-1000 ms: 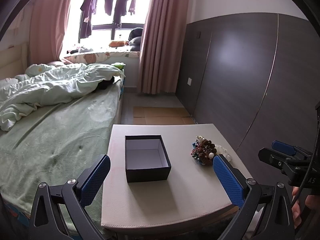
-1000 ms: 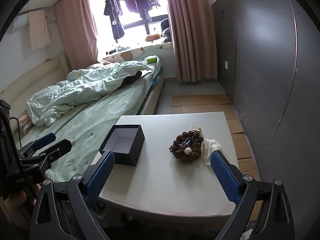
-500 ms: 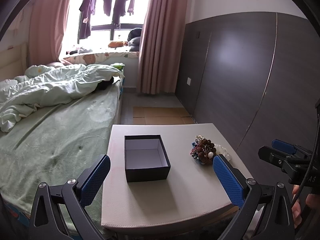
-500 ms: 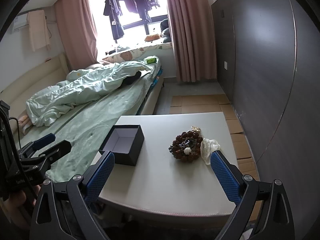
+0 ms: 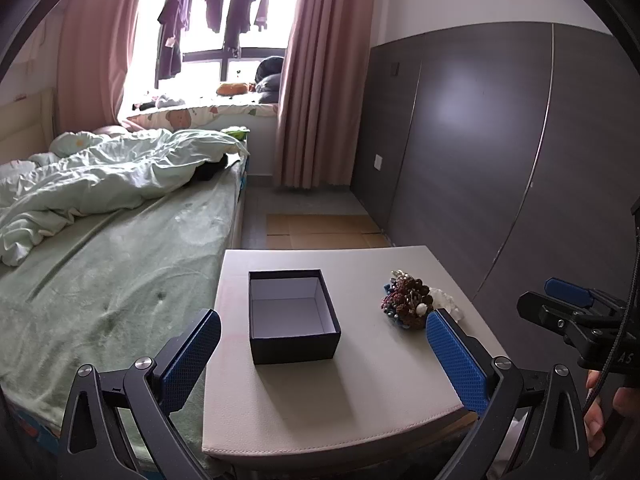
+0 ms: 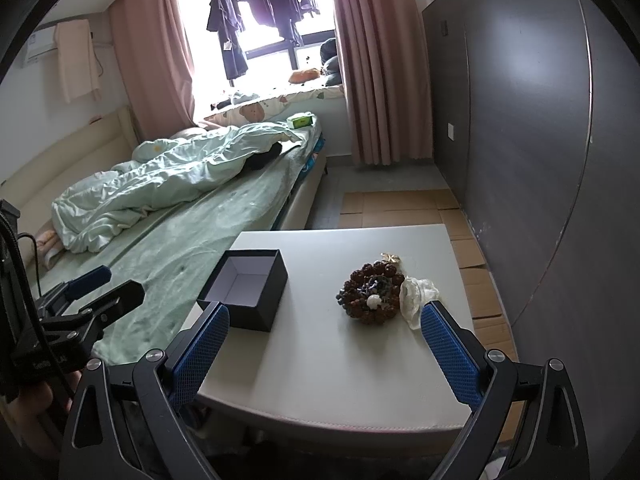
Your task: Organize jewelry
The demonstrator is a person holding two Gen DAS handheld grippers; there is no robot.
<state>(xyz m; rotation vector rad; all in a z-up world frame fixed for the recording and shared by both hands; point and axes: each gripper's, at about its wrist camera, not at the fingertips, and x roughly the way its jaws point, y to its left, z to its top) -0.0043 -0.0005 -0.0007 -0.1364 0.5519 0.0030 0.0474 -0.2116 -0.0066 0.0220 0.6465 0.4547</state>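
Observation:
An open dark box [image 5: 291, 319] with a pale inside stands on the white table [image 5: 360, 392]; it also shows in the right wrist view [image 6: 246, 289]. A pile of jewelry [image 5: 407, 301] with brown beads lies to its right, seen too in the right wrist view [image 6: 372, 293], with a clear crystal piece [image 6: 416, 295] beside it. My left gripper [image 5: 320, 354] is open and empty, held before the table's near edge. My right gripper [image 6: 324, 350] is open and empty, near the table's front edge.
A bed [image 5: 120, 256] with a green sheet and rumpled quilt touches the table's left side. A dark panelled wall [image 5: 500, 152] runs along the right. Cardboard sheets [image 5: 324, 232] lie on the floor beyond the table.
Both grippers have barely shifted; the views are almost the same. Box and jewelry have not moved.

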